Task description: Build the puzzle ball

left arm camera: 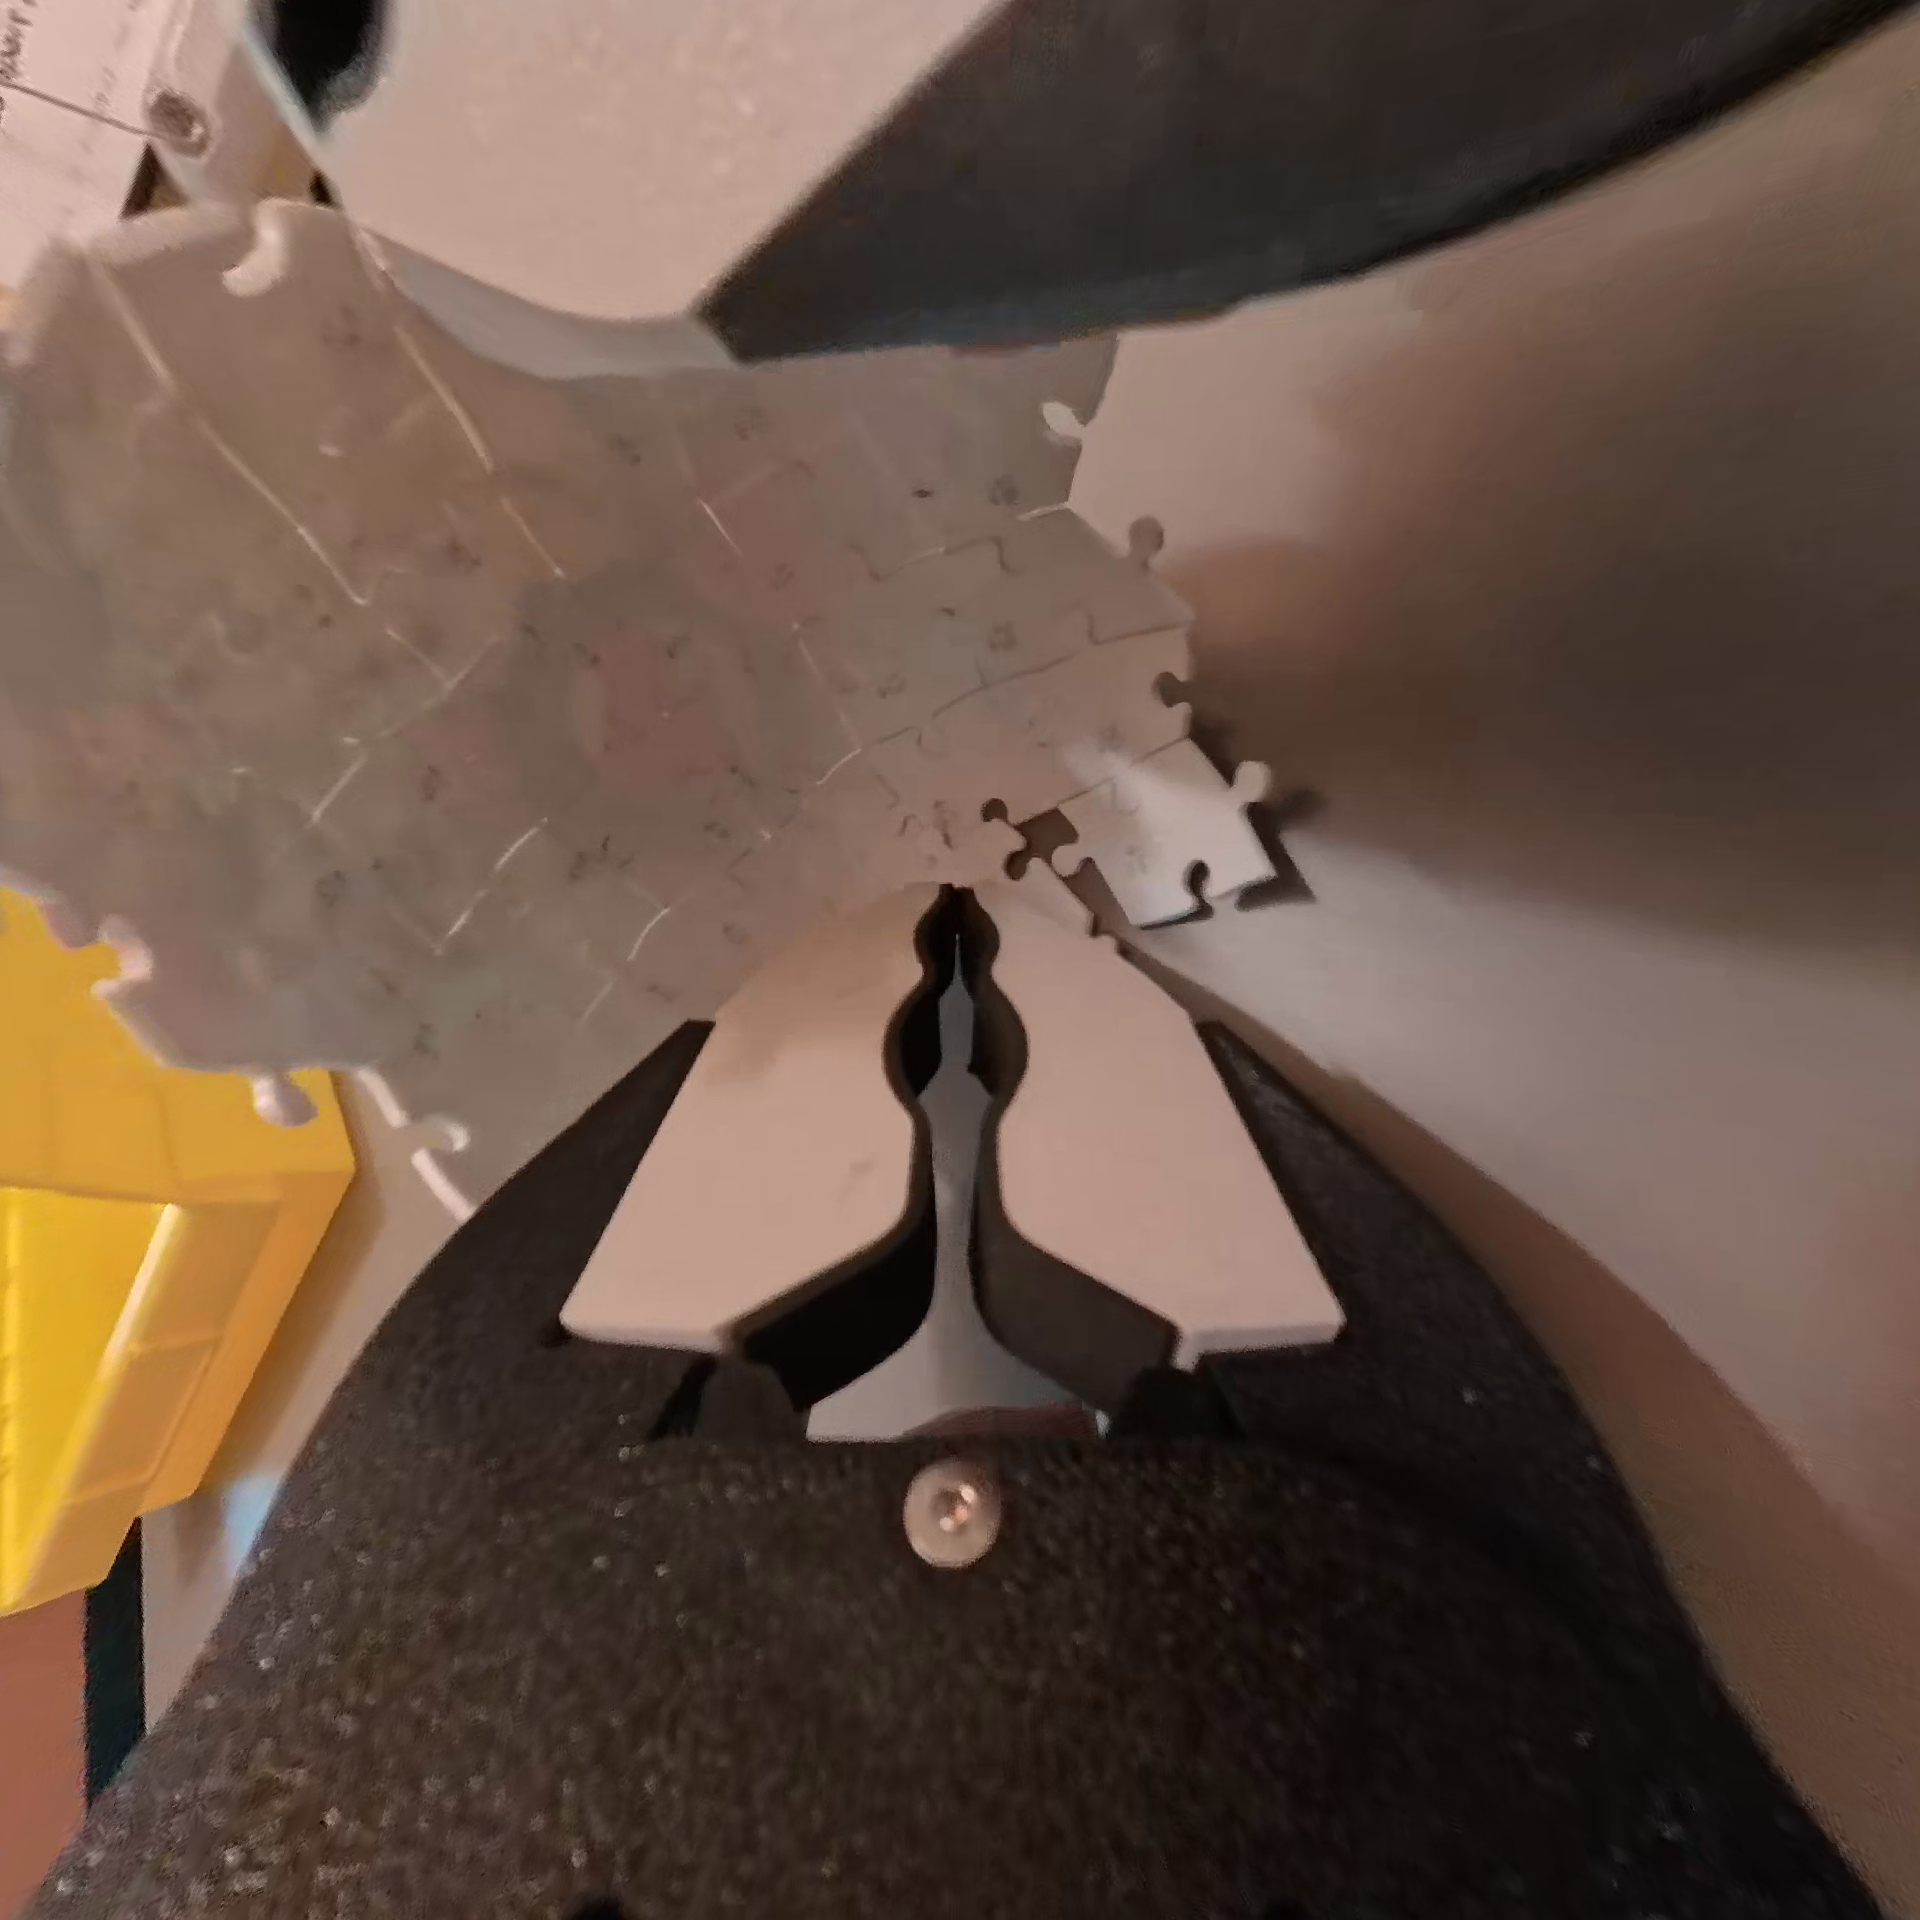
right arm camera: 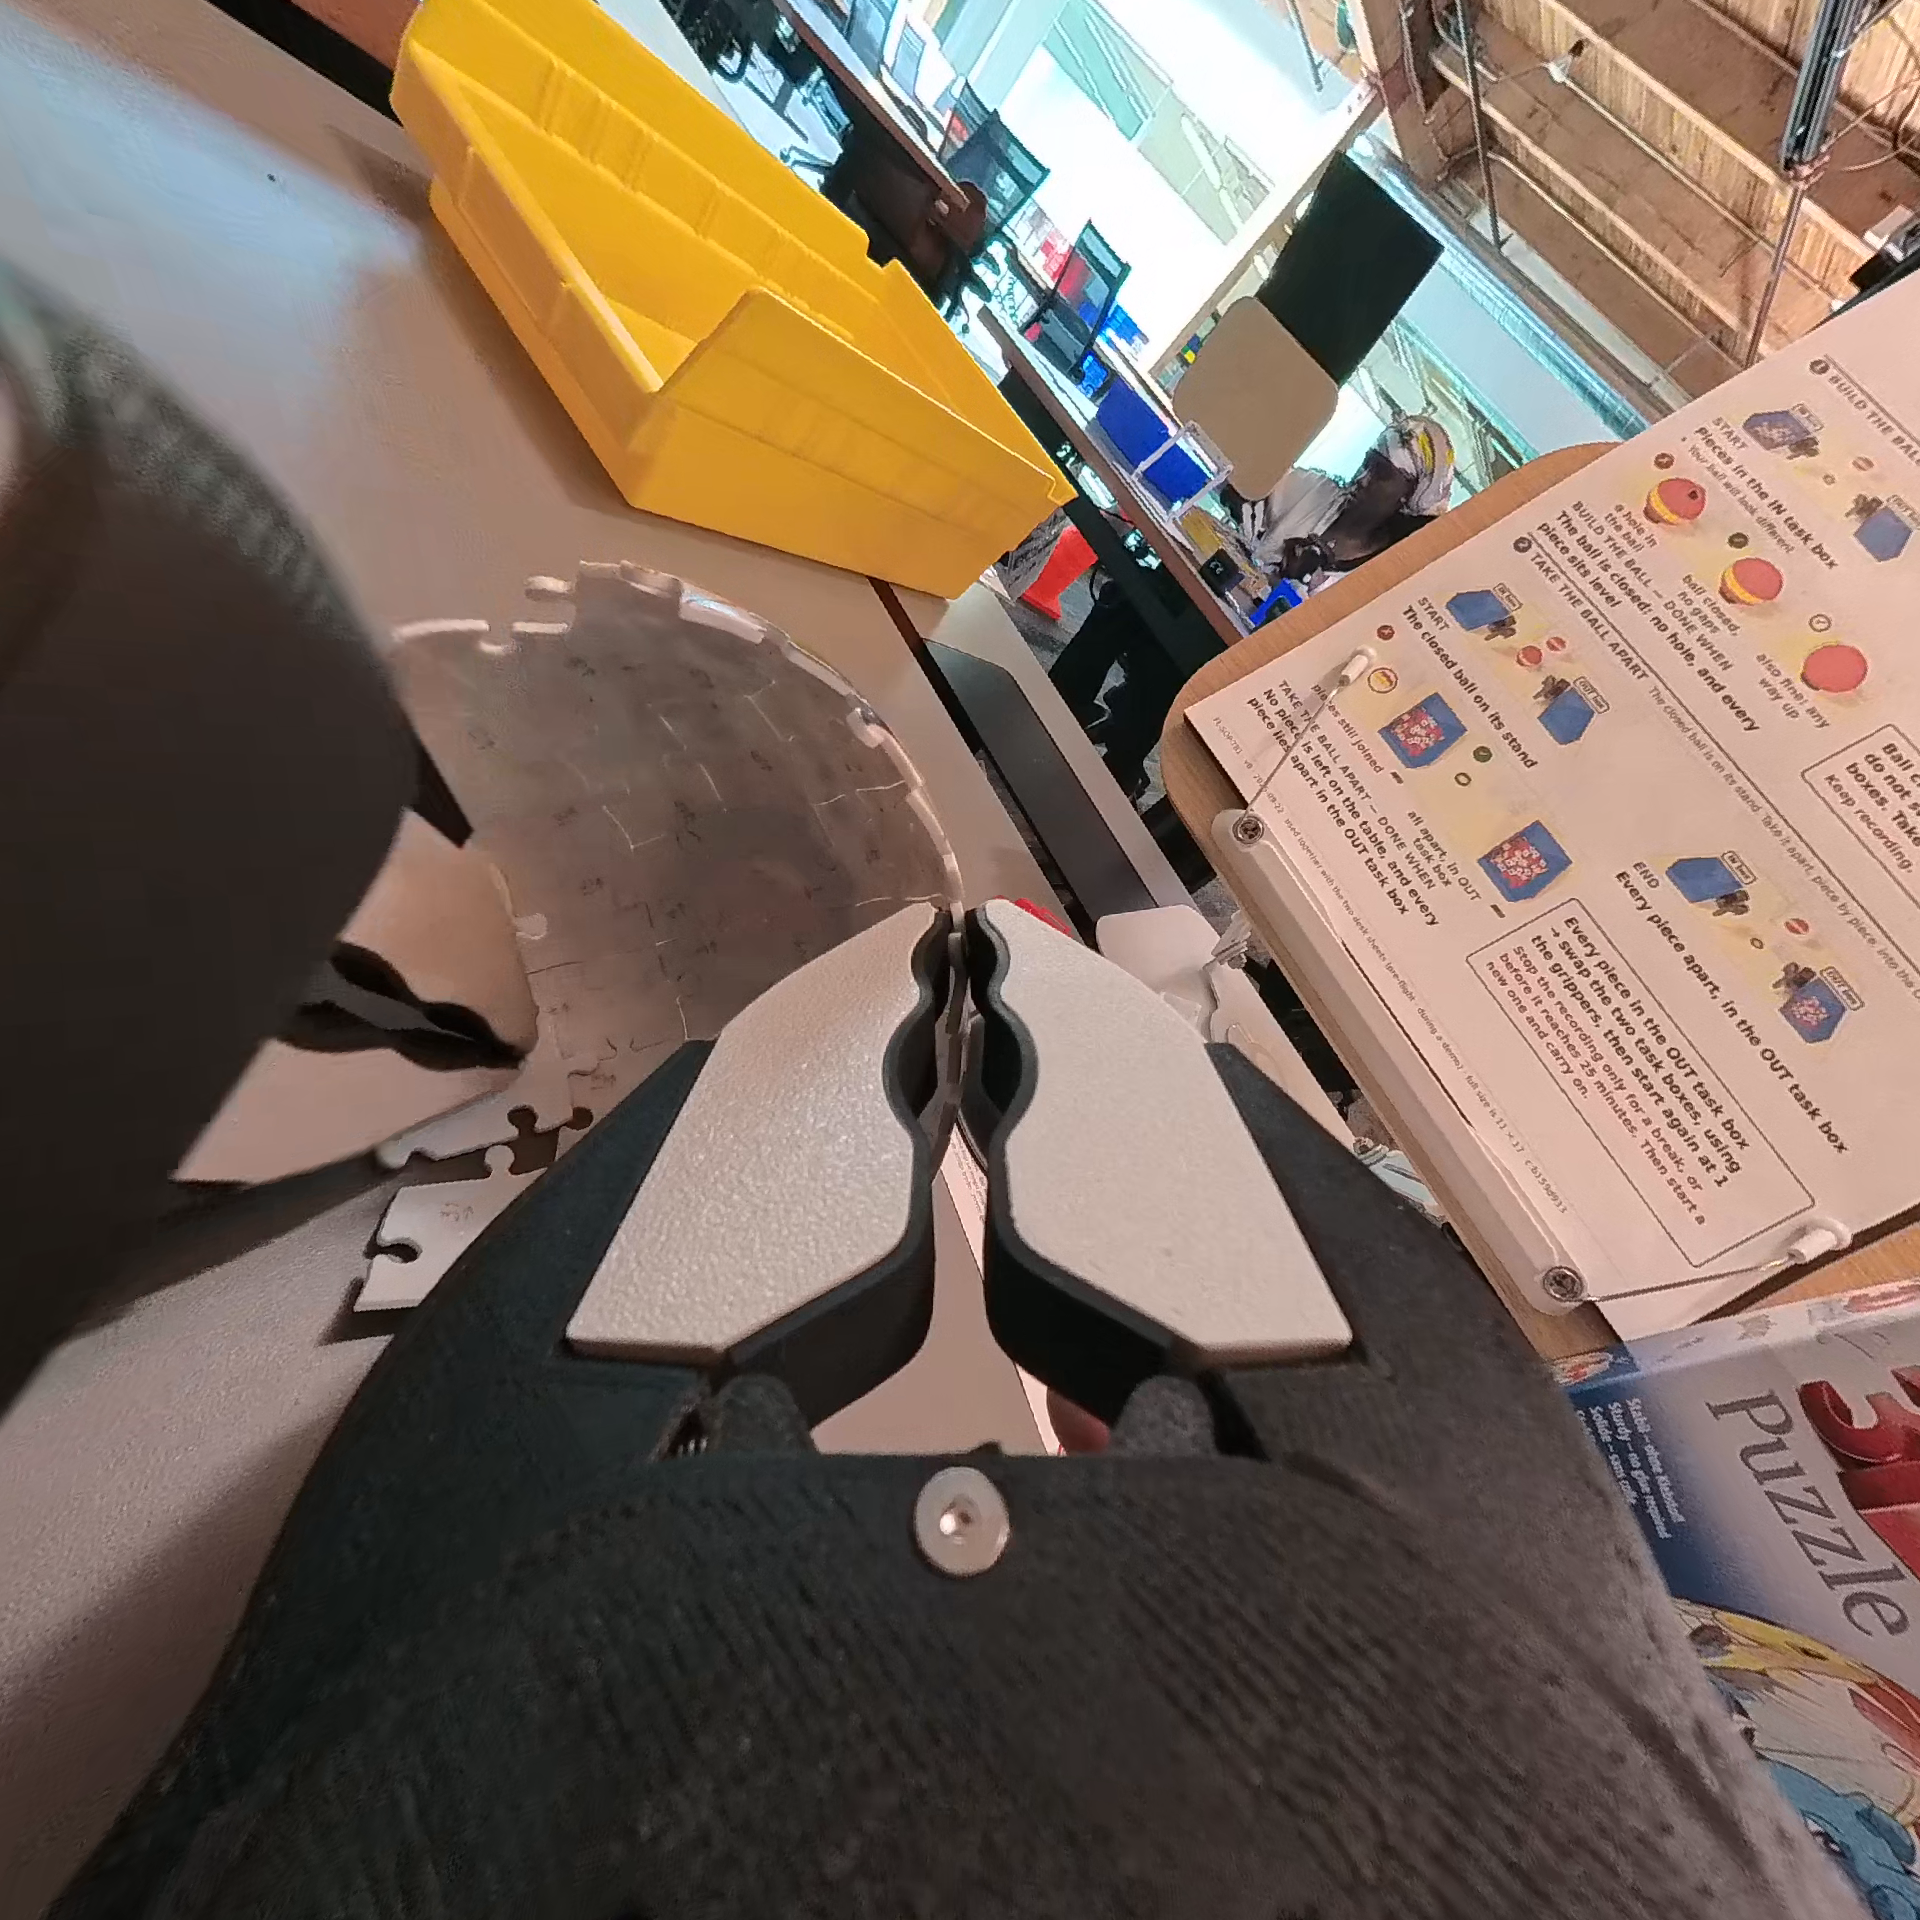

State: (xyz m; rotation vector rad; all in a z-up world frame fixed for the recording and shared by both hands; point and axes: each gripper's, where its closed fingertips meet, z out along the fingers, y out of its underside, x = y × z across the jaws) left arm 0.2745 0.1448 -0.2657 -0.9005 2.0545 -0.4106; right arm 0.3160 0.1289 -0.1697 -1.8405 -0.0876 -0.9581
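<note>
The partly built puzzle ball (left arm camera: 436, 665) is a curved grey-white shell of joined pieces, its blank inner side facing me. My left gripper (left arm camera: 956, 920) is shut on the shell's lower edge. My right gripper (right arm camera: 961, 935) is shut on the shell's (right arm camera: 675, 790) other rim, with a thin edge showing between the pads. In the left wrist view the right gripper (left arm camera: 1195, 177) crosses the top. In the right wrist view the left gripper (right arm camera: 177, 831) is a dark blur at left. A single white piece (left arm camera: 1195, 842) sits by the shell's edge near my left fingertips. It also shows in the right wrist view (right arm camera: 436, 1236).
A yellow bin (right arm camera: 790, 364) stands on the pale table (right arm camera: 260, 312) behind the shell and shows in the left wrist view (left arm camera: 135, 1299). An instruction sheet on a tilted board (right arm camera: 1621, 831) stands at right. The puzzle's box (right arm camera: 1787, 1538) lies below it. There is about 10 cm between the tips of the two grippers.
</note>
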